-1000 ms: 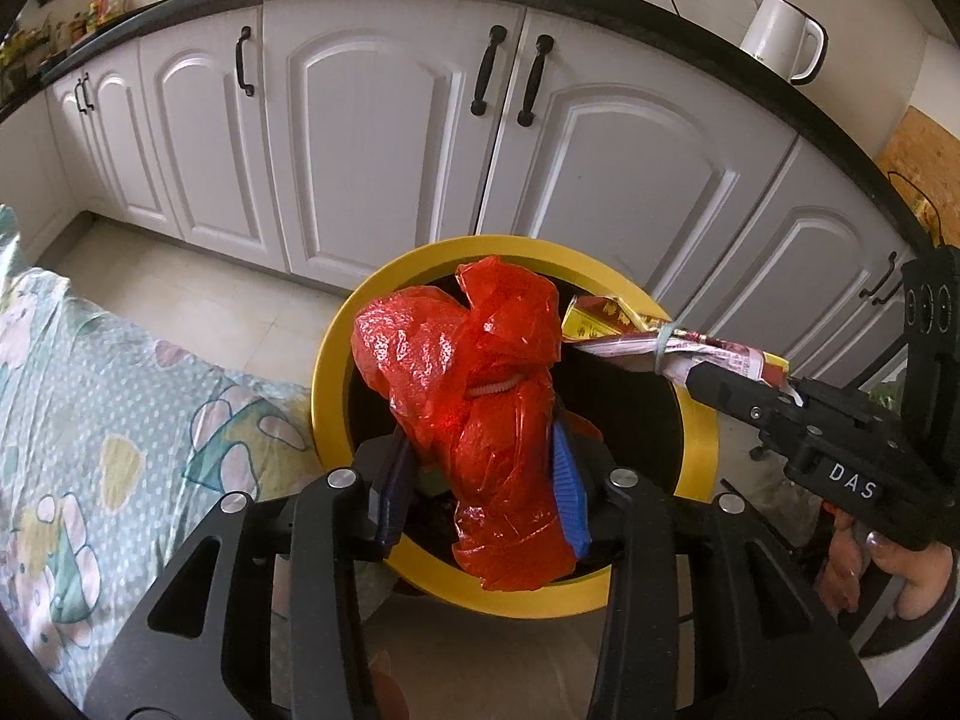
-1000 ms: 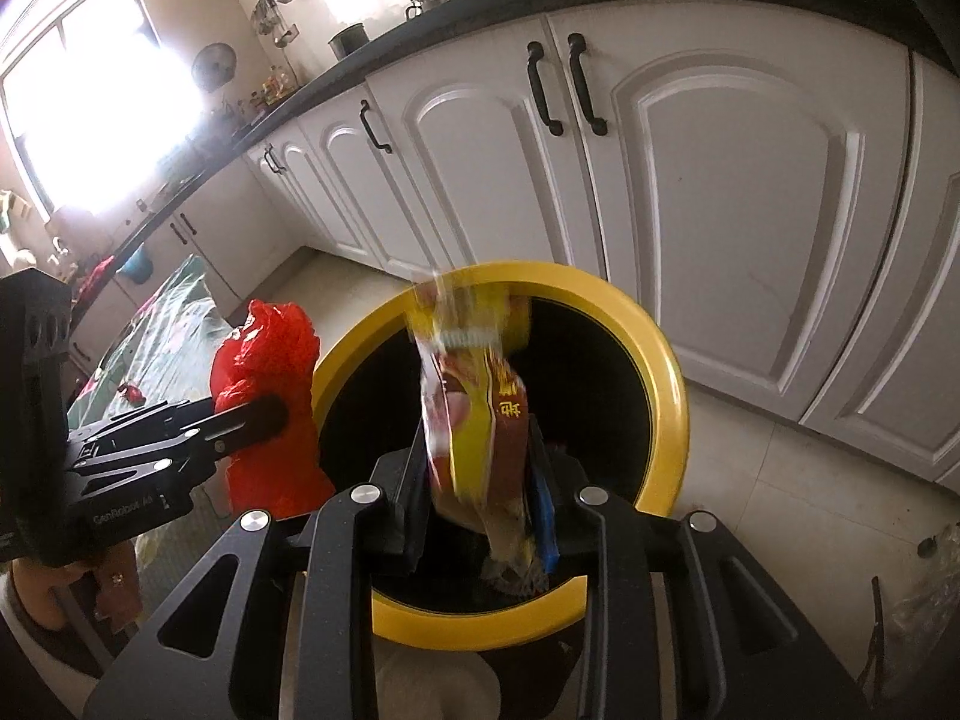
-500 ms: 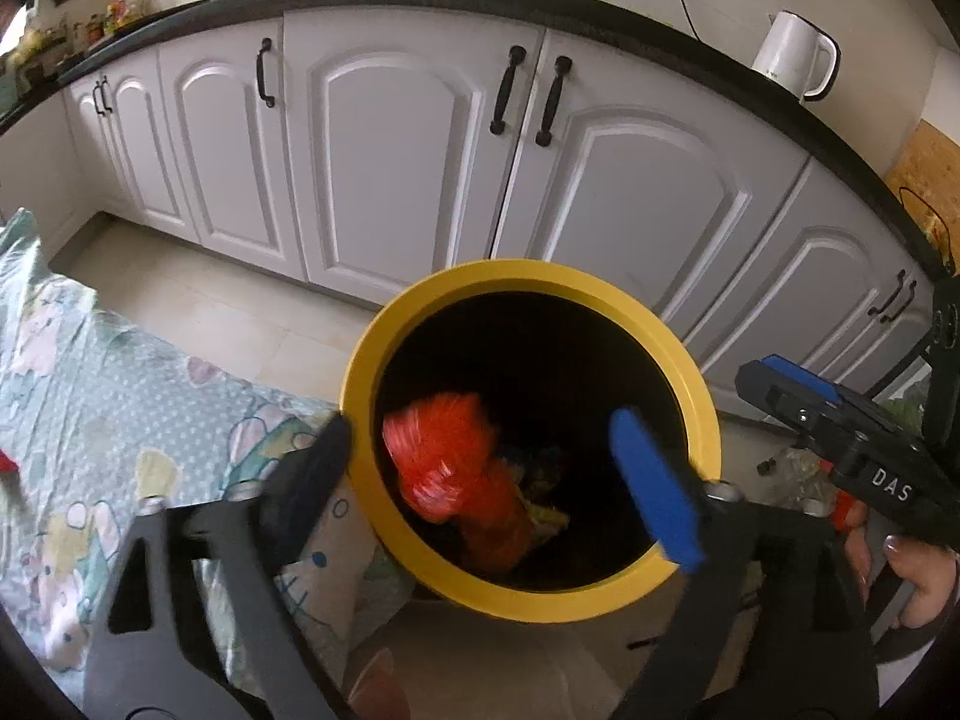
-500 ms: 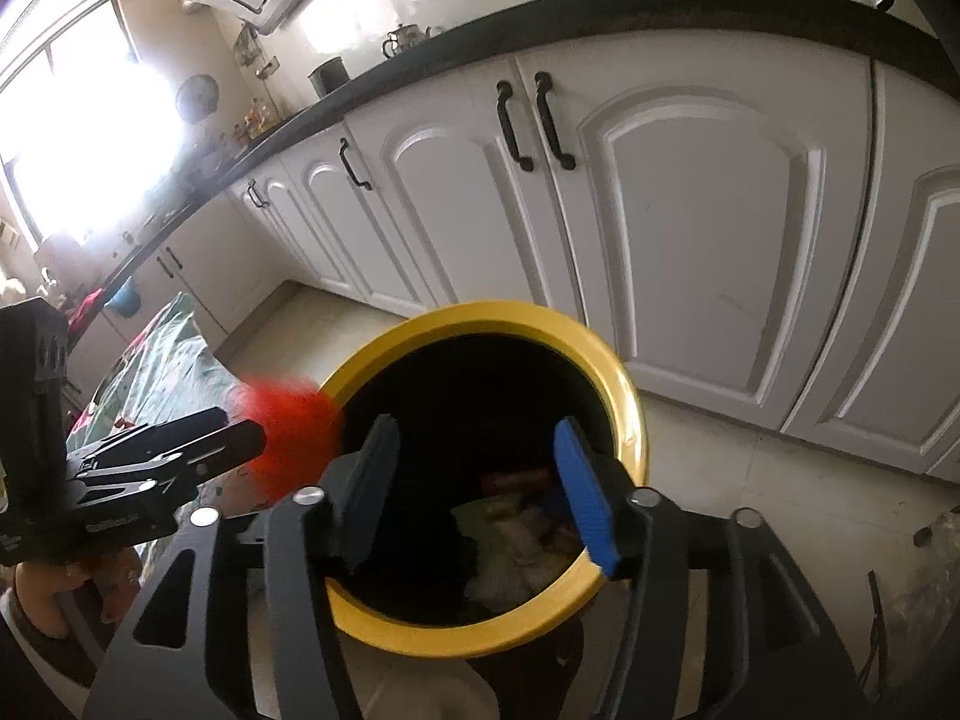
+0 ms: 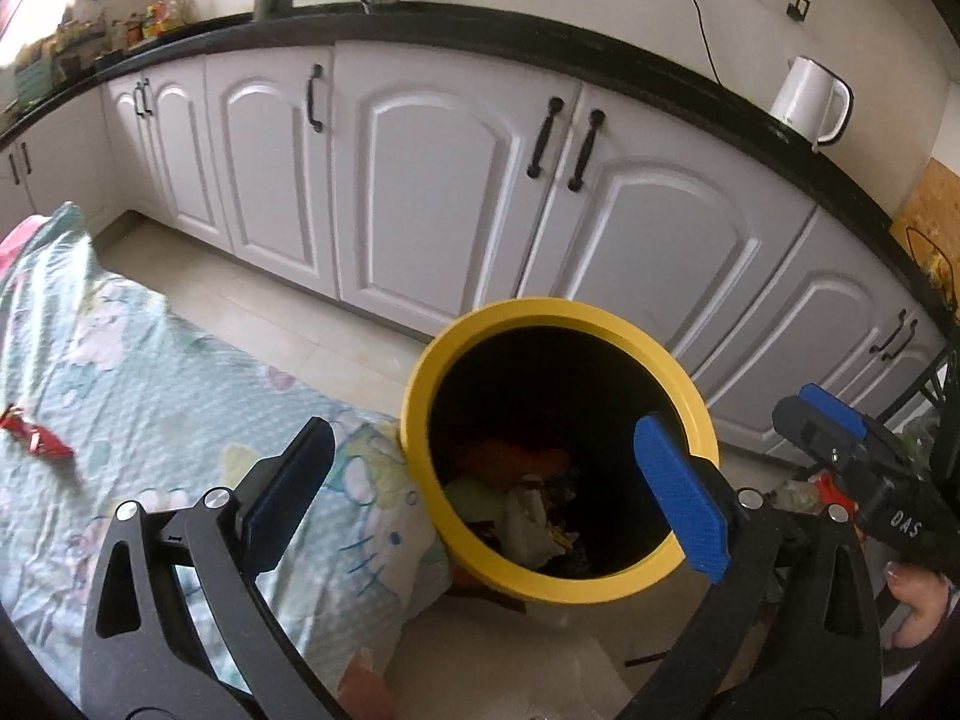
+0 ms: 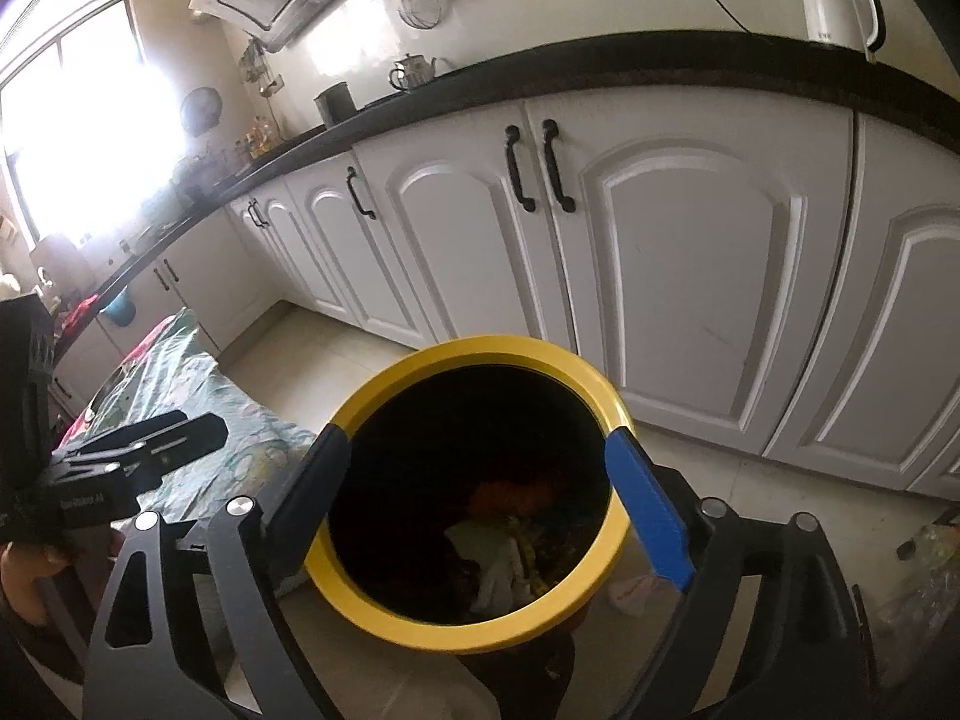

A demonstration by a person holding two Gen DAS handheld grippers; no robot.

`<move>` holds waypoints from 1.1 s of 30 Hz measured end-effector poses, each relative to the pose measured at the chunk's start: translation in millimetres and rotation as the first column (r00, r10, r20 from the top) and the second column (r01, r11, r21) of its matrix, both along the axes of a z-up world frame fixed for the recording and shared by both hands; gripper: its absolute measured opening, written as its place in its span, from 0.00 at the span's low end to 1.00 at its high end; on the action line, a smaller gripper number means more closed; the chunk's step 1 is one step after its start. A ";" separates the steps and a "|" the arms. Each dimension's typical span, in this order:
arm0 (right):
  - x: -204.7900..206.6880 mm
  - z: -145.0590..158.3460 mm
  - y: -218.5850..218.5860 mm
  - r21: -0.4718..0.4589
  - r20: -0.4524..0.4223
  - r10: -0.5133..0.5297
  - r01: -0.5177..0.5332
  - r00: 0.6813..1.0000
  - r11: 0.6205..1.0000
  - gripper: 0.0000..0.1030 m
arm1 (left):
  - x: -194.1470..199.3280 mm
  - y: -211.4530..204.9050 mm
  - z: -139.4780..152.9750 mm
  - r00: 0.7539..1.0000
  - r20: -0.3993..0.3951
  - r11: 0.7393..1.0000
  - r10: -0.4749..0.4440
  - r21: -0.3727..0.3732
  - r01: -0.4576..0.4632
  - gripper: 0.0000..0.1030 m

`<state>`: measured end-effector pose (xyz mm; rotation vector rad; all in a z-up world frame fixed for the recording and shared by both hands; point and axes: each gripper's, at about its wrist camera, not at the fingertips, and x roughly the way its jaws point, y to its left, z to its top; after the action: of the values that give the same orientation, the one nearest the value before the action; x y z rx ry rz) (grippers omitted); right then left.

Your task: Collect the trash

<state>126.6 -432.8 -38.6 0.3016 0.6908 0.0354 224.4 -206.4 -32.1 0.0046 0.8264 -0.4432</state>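
Note:
A round bin with a yellow rim (image 5: 414, 420) stands on the floor before the white cabinets; it also shows in the right wrist view (image 6: 420, 624). Inside lie mixed trash pieces (image 5: 522, 504), among them an orange-red bag (image 6: 510, 495) and pale wrappers. My left gripper (image 5: 486, 498) is open and empty above the bin's near left side. My right gripper (image 6: 480, 504) is open and empty above the bin mouth; it shows at the right of the left wrist view (image 5: 852, 450). A red wrapper (image 5: 36, 438) lies on the patterned cloth at the far left.
A table with a pale green cartoon cloth (image 5: 150, 396) stands left of the bin. White cabinet doors (image 5: 432, 204) with black handles run behind, under a black counter with a white kettle (image 5: 810, 99). Clear plastic litter (image 6: 930, 564) lies on the floor at the right.
Both grippers have opened. The red bag and the yellow snack packet dropped into the bin. Both grippers have risen and drawn back from the bin since.

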 end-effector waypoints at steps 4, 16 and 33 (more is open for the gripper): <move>-6.4 8.4 15.3 -0.013 0.014 0.019 -0.019 1.000 1.000 0.89 | -11.8 20.6 11.6 0.998 0.031 0.999 0.047 -0.004 -0.047 0.89; -36.2 37.2 66.2 -0.069 0.084 0.082 -0.077 0.993 0.995 0.94 | -63.6 77.6 35.9 0.982 0.129 0.990 0.141 -0.001 -0.142 0.89; -86.5 42.4 115.7 -0.122 0.146 0.120 -0.102 0.982 0.987 0.94 | -132.0 128.0 35.1 0.950 0.215 0.973 0.227 -0.022 -0.228 0.89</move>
<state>40.0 -317.1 3.8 0.1478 0.5541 0.1241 92.4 -78.3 3.0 -0.0391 0.6043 -0.2183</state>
